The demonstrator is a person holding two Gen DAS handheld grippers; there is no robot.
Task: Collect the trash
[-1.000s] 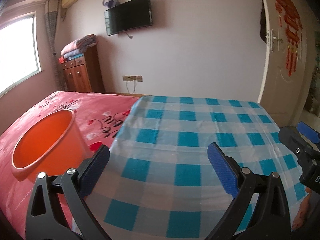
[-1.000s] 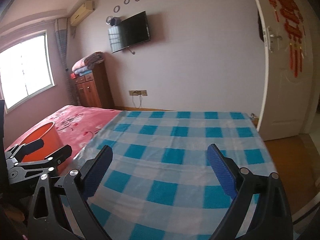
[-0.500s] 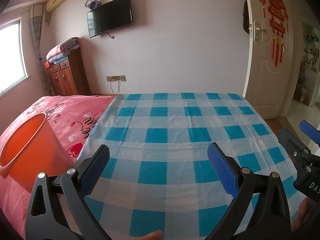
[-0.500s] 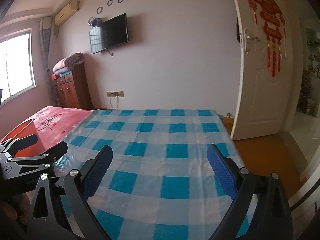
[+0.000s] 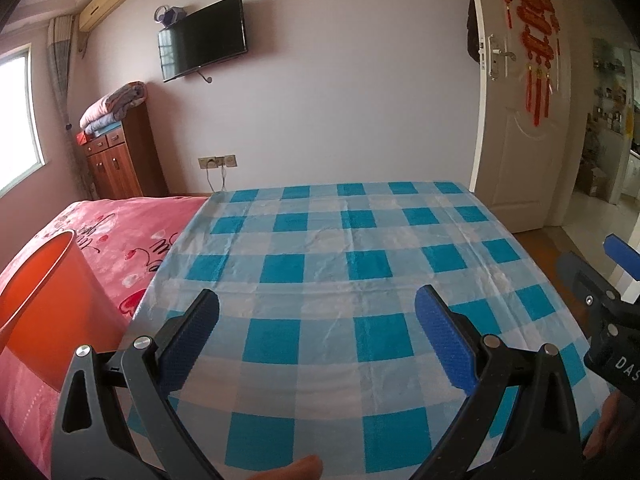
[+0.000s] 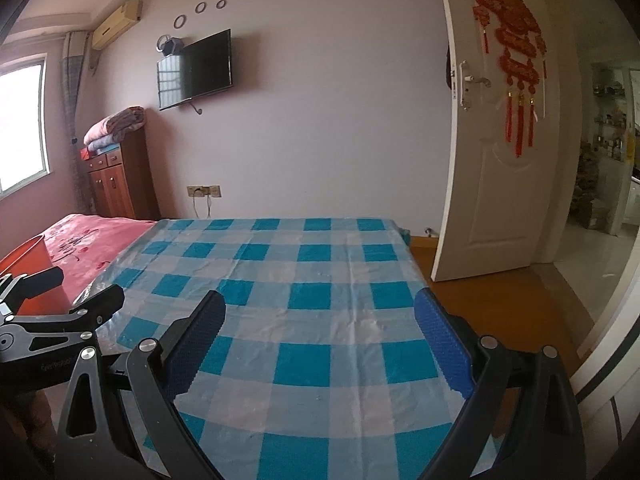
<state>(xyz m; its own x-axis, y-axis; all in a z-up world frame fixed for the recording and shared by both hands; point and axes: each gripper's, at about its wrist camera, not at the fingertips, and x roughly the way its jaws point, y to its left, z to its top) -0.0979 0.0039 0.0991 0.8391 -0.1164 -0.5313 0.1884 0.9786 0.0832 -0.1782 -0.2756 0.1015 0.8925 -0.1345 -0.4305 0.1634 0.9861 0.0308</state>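
An orange bucket (image 5: 48, 304) stands on the pink bedspread (image 5: 120, 228) at the left; its rim also shows in the right wrist view (image 6: 24, 254). My left gripper (image 5: 316, 312) is open and empty above the blue-and-white checked cloth (image 5: 340, 264). My right gripper (image 6: 320, 314) is open and empty over the same cloth (image 6: 304, 280). The right gripper shows at the right edge of the left wrist view (image 5: 600, 292), and the left gripper at the left edge of the right wrist view (image 6: 60, 308). I see no trash on the cloth.
A white door (image 6: 496, 152) with red hanging ornaments stands open at the right, with wooden floor (image 6: 492, 296) beside the bed. A wooden cabinet (image 5: 120, 160) with folded blankets and a wall TV (image 5: 202, 48) are at the far wall.
Both views have swung to the right: the bucket slid toward the left edge and the door came further into view. Both grippers stay open.
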